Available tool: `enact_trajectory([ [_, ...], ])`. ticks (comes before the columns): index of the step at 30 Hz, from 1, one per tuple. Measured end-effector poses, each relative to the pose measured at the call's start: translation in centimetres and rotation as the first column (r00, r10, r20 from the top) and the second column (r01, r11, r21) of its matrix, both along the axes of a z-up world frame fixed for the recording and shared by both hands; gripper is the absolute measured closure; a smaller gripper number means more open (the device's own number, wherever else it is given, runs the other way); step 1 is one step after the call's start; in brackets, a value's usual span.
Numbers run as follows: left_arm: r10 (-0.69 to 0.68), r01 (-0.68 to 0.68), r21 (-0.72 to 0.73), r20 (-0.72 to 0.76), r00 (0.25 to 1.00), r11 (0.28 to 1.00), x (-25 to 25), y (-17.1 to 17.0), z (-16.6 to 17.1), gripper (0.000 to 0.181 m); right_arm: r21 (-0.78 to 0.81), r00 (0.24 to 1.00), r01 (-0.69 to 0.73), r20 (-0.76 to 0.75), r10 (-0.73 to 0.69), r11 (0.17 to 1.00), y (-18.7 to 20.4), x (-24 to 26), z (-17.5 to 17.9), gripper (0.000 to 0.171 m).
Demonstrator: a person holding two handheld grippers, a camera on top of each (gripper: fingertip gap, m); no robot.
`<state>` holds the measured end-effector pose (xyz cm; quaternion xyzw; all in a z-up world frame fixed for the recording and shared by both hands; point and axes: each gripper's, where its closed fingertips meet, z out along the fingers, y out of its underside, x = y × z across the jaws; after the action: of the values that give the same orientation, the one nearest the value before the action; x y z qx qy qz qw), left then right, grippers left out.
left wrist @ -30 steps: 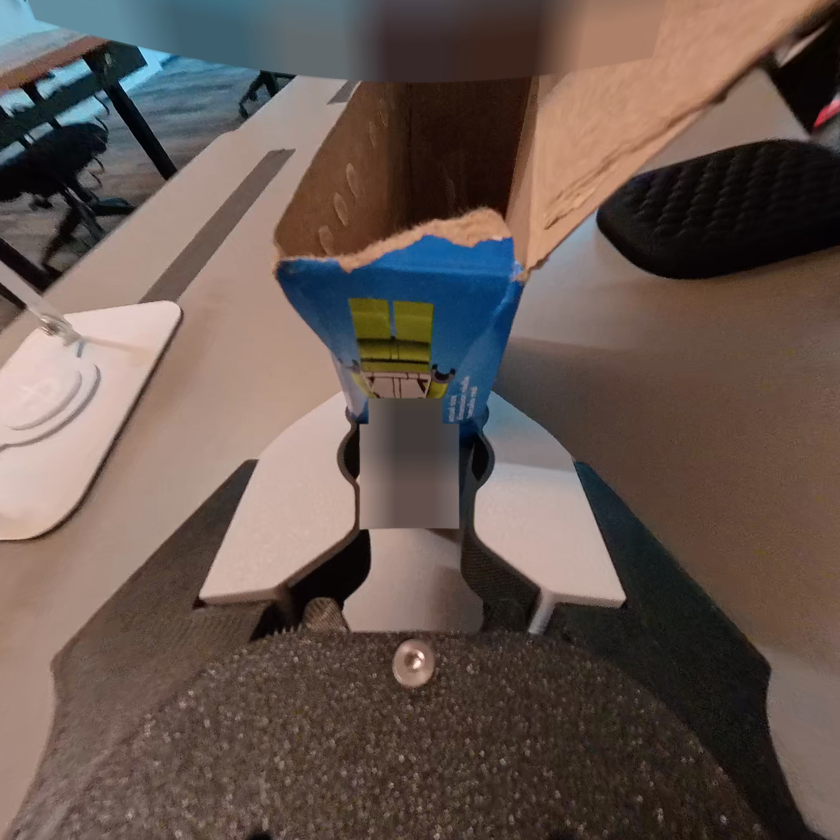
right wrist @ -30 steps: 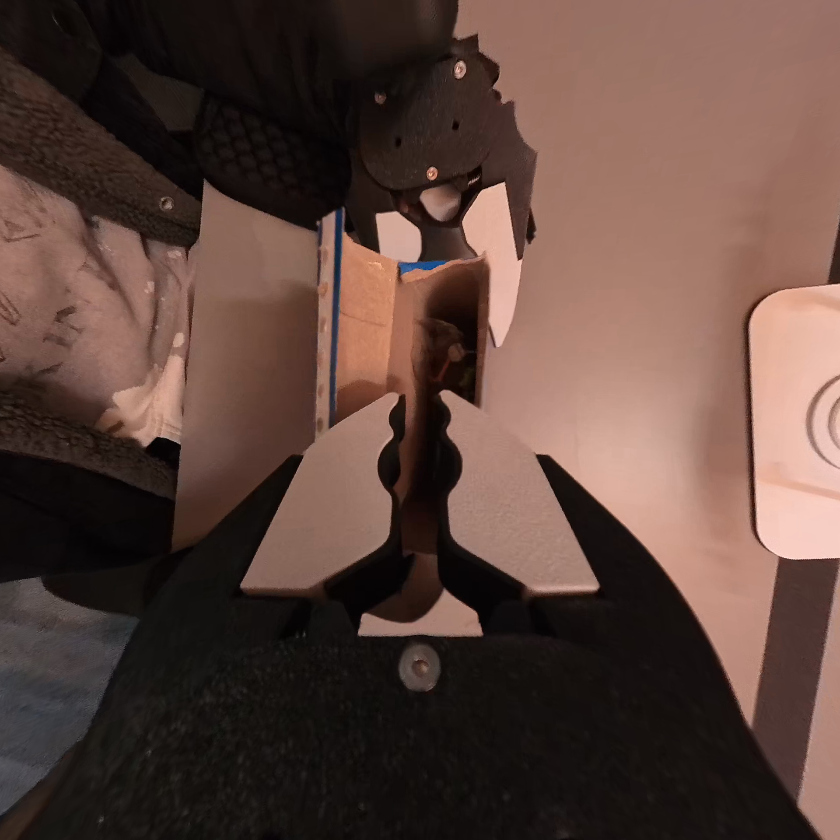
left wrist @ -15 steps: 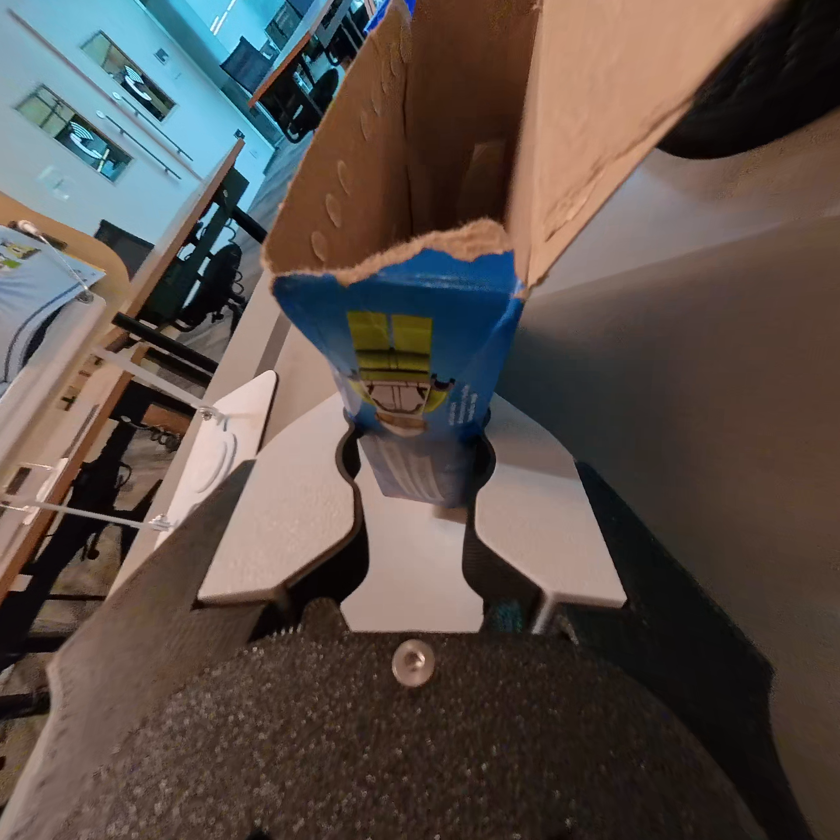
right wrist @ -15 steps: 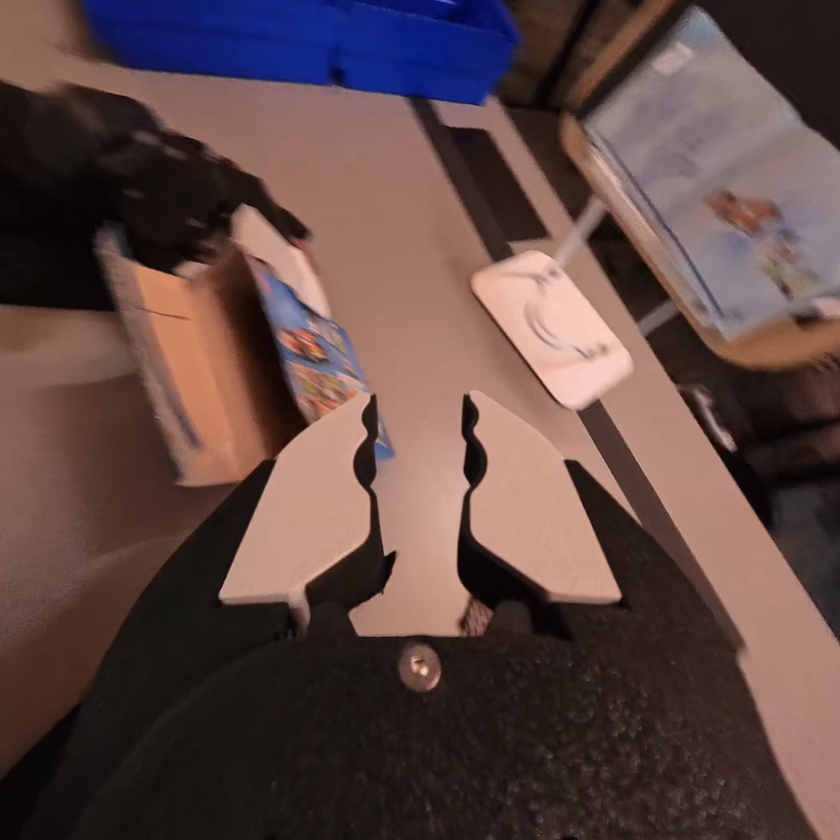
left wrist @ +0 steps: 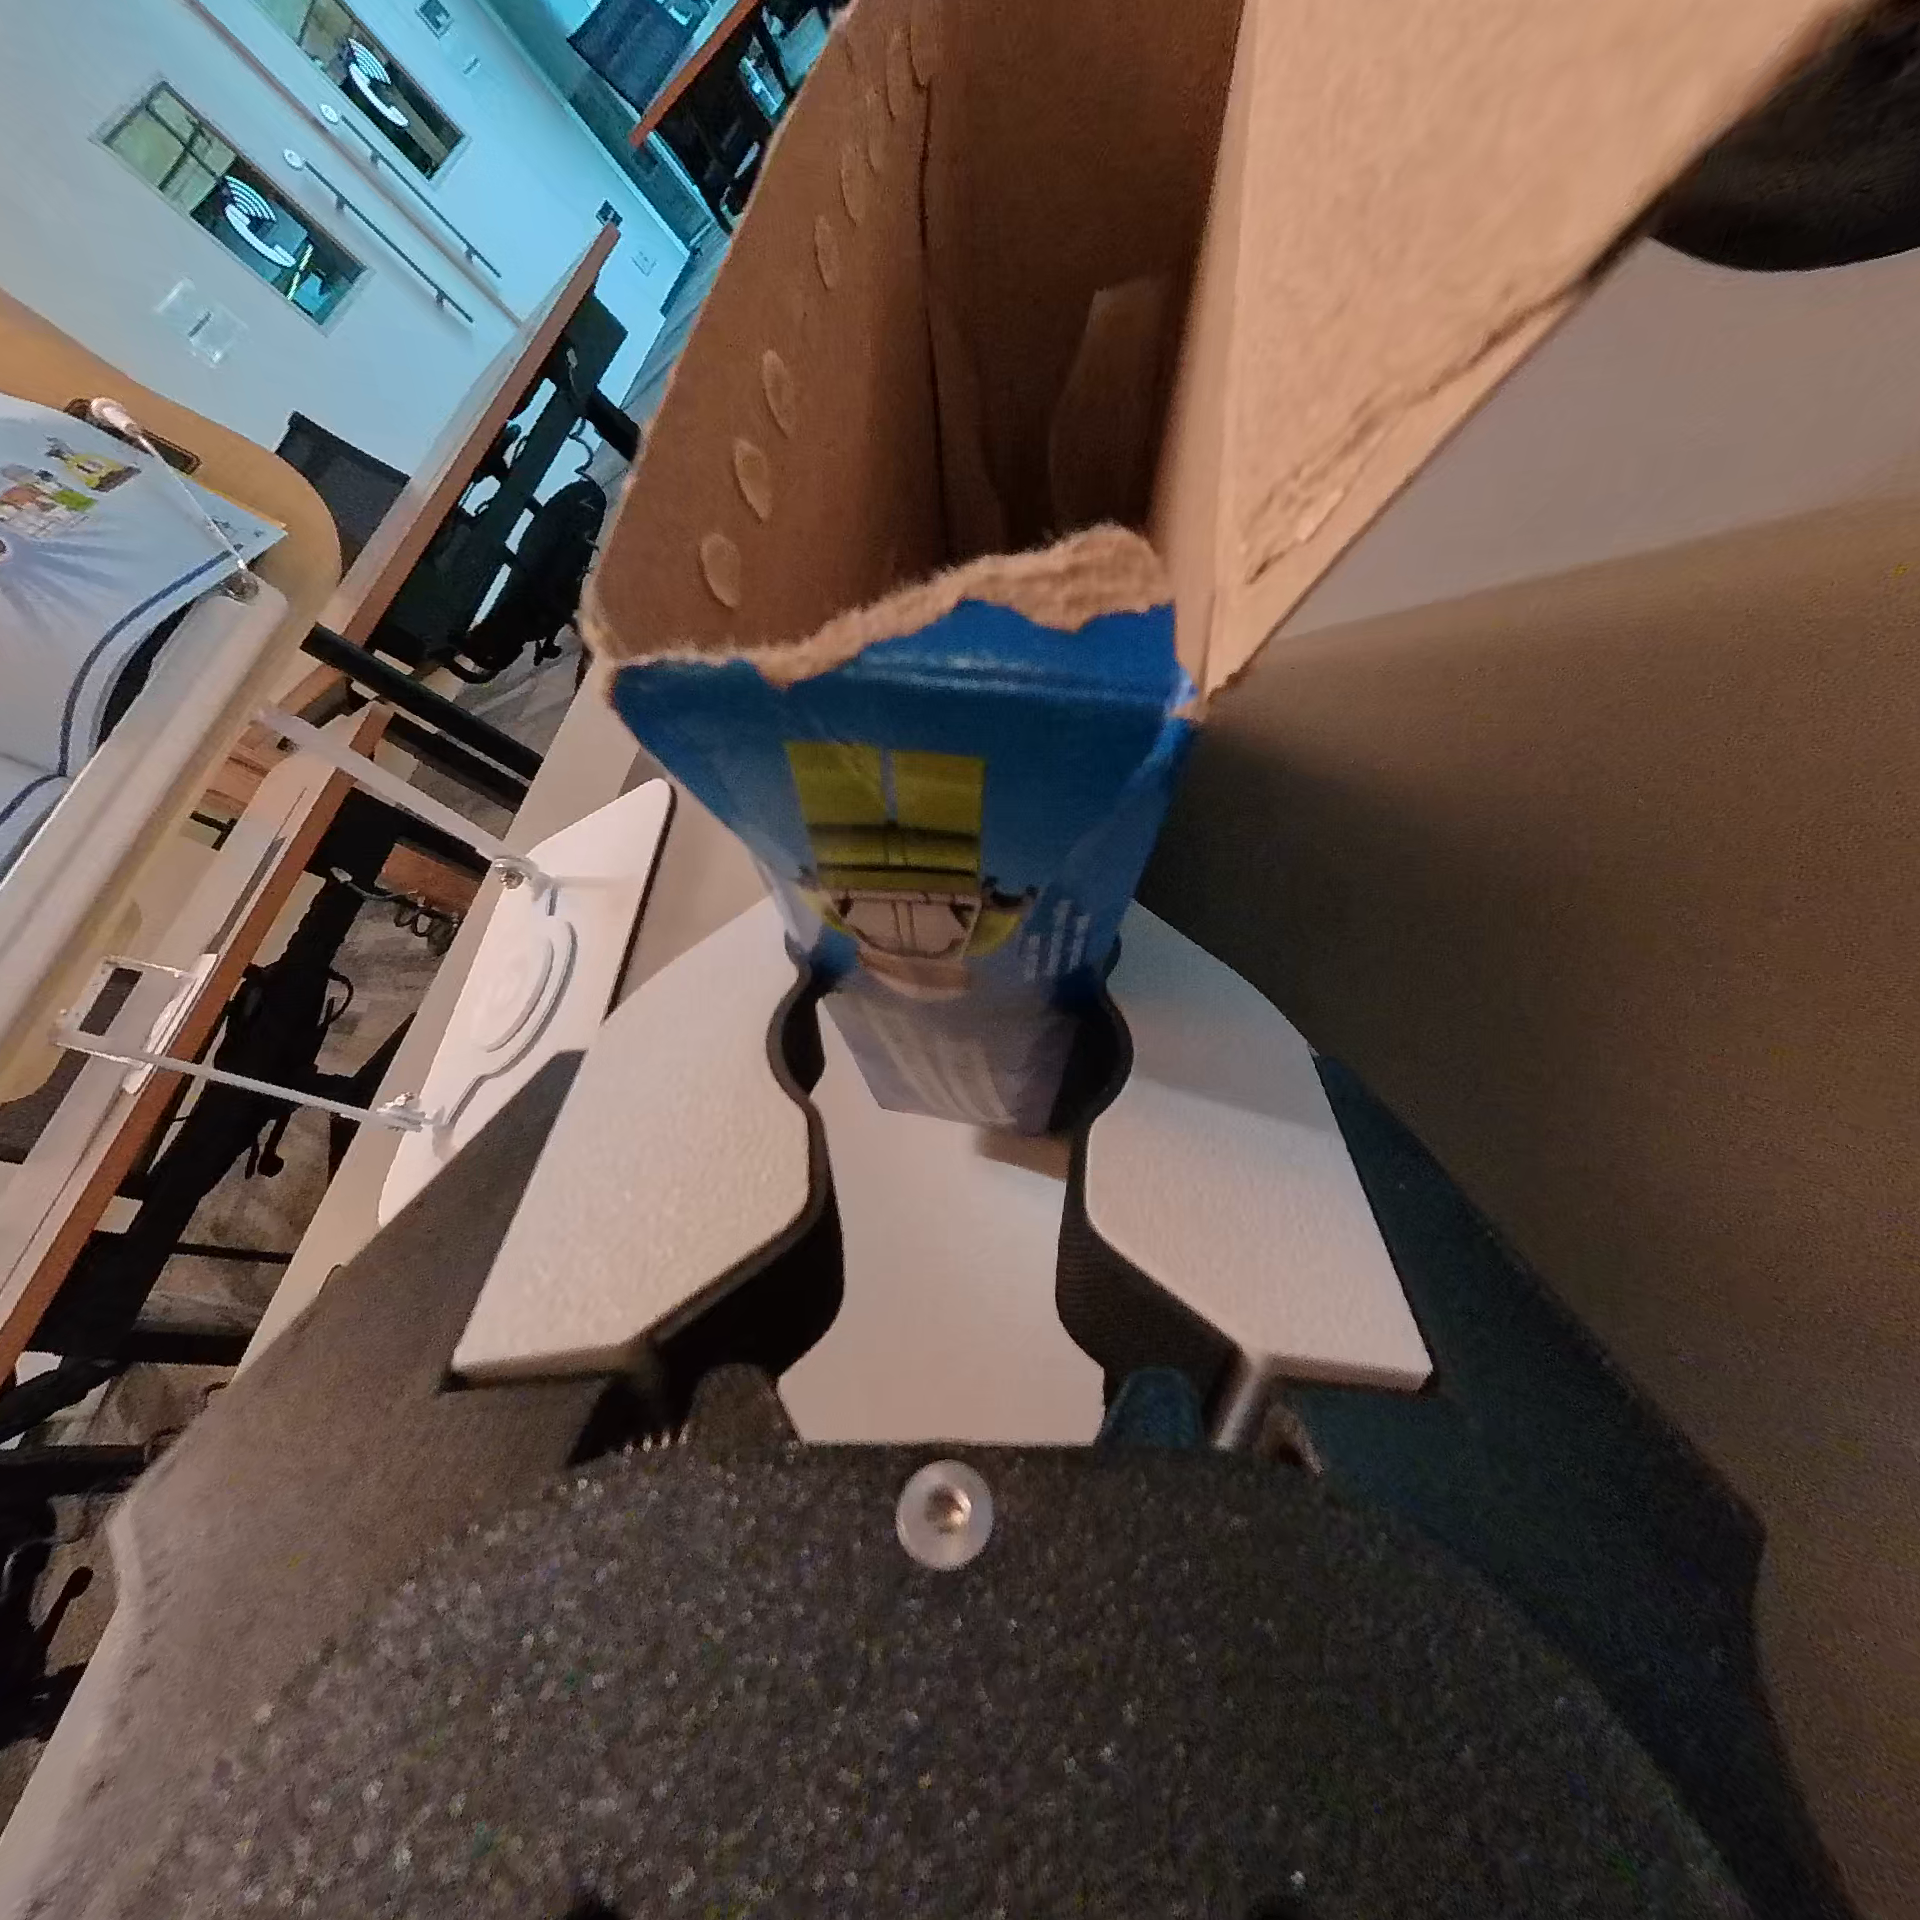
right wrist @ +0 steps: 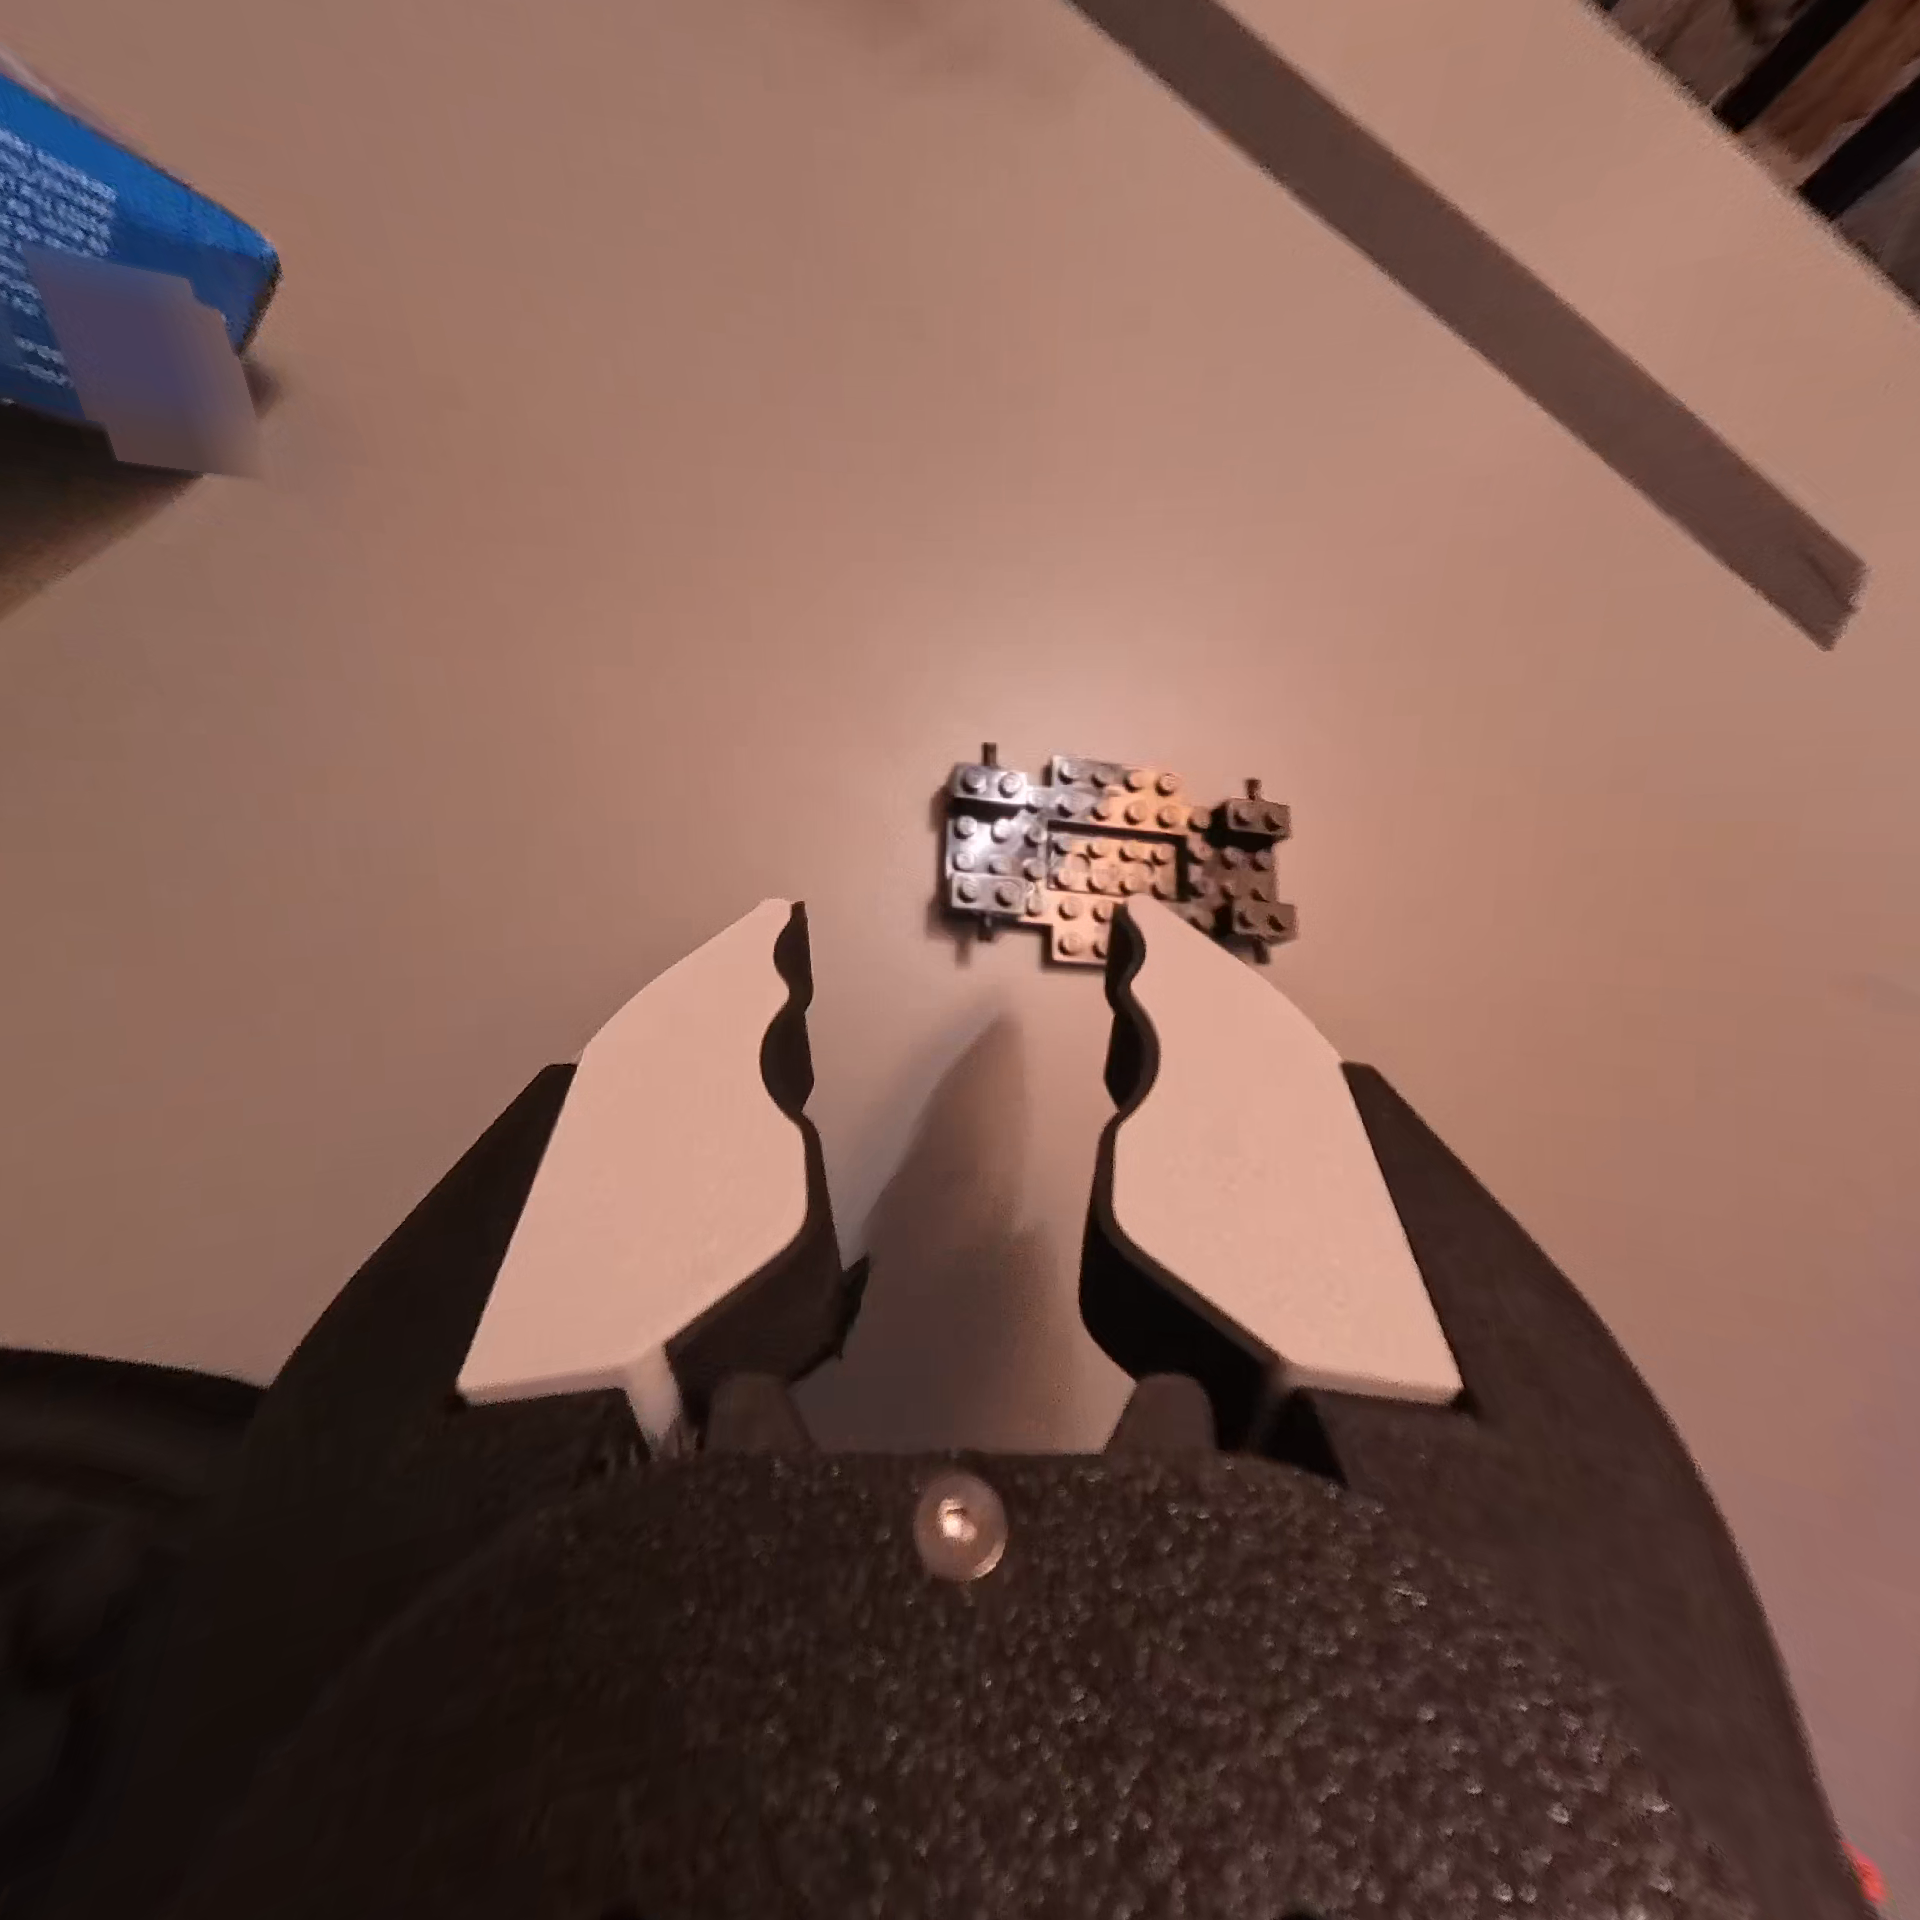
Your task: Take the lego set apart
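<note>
1. Your right gripper [right wrist: 956, 935] has let go of the carton flap it pinched a second ago and swung out over the desk [right wrist: 623, 520]; its jaws now stand wide with nothing between them.
2. Just beyond its right fingertip lies the lego set [right wrist: 1117, 857], a flat studded chassis plate resting studs-up on the desk, touching neither jaw.
3. Its long axis runs left to right across your right wrist view, with small axle pegs sticking out toward and away from you. Which end is the front, I cannot tell.
4. Your left gripper [left wrist: 951, 997] has tipped sideways, jaws clamped on the blue carton [left wrist: 935, 790], whose open mouth points away from you and looks empty.
5. So, as I judge it, unboxing is over and disassembly can begin.
</note>
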<state>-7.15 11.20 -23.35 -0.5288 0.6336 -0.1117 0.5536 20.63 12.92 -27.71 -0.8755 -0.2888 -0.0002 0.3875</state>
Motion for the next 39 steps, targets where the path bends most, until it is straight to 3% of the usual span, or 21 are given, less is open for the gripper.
enact_trajectory([
  [5, 0.004, -0.004, 0.003, -0.004, 1.000, 1.000, -0.1, 0.1, 0.0, 0.134, -0.099, 0.999, 0.007, 0.042, -0.003, 0.995, 1.6, 0.3, -2.0, 0.128],
  [8, 0.007, -0.007, 0.000, -0.004, 1.000, 1.000, -0.3, 0.2, 0.0, 0.134, -0.135, 1.000, 0.005, -0.008, -0.006, 0.991, 1.8, 0.3, -2.3, 0.152],
  [12, 0.009, -0.009, -0.007, -0.001, 1.000, 1.000, -0.4, 0.3, 0.0, 0.134, -0.126, 1.000, 0.004, 0.026, 0.000, 0.992, 1.1, 0.8, -2.1, 0.155],
  [17, 0.008, -0.008, -0.006, 0.000, 1.000, 1.000, -0.5, 0.3, 0.0, 0.134, -0.058, 0.996, -0.057, -0.074, 0.053, 0.997, -0.4, -0.7, 1.0, 0.155],
  [21, 0.005, -0.005, 0.006, -0.003, 1.000, 1.000, -0.4, 0.3, 0.0, 0.134, 0.036, 0.963, -0.216, -0.160, 0.219, 0.976, -2.2, -4.2, 6.1, 0.155],
  [26, -0.005, 0.005, 0.039, -0.015, 1.000, 0.999, -0.4, 0.2, -0.1, 0.134, 0.170, 0.800, -0.524, -0.237, 0.551, 0.834, -6.6, -9.5, 14.8, 0.155],
  [31, -0.007, 0.008, 0.056, -0.025, 1.000, 0.998, -0.4, 0.1, -0.1, 0.134, 0.172, 0.643, -0.711, -0.234, 0.729, 0.682, -10.6, -12.3, 22.0, 0.155],
  [35, -0.011, 0.013, 0.072, -0.029, 1.000, 0.997, -0.4, 0.0, -0.1, 0.134, 0.095, 0.516, -0.831, -0.232, 0.824, 0.547, -13.4, -15.1, 24.6, 0.155],
  [39, -0.014, 0.017, 0.083, -0.035, 0.999, 0.996, -0.4, 0.0, -0.1, 0.134, -0.060, 0.399, -0.916, -0.253, 0.881, 0.397, -15.3, -18.4, 23.2, 0.155],
])
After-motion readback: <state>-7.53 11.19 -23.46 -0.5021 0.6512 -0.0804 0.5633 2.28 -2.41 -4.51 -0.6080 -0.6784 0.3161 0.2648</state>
